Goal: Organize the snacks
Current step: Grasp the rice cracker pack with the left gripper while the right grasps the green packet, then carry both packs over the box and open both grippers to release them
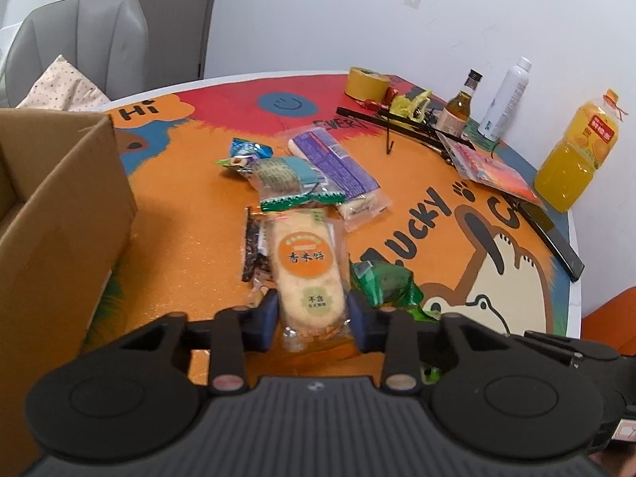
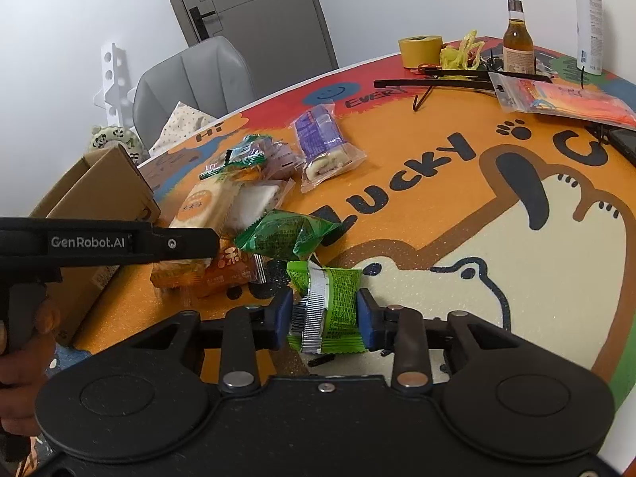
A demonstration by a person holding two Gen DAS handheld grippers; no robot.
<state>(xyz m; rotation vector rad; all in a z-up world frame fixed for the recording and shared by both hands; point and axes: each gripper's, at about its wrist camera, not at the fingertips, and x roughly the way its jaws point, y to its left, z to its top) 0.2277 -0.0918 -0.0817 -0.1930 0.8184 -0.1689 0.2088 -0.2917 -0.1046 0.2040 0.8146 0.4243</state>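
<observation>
My left gripper [image 1: 312, 314] pinches rice cracker [image 1: 308, 274], right gripper [image 2: 324, 316] pinches green packet [image 2: 332, 306], both right of the cardboard box [image 1: 59, 206]; slick wrappers may slip.

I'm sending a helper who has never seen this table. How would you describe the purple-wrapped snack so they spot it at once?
Start at the round cartoon tablecloth and find the blue smiley face near its far edge. Just in front of it lies the purple snack, a clear wrapper with a purple printed panel and a swirled roll showing at one end. It is the only purple packet; its neighbours are green, teal or orange.
</observation>
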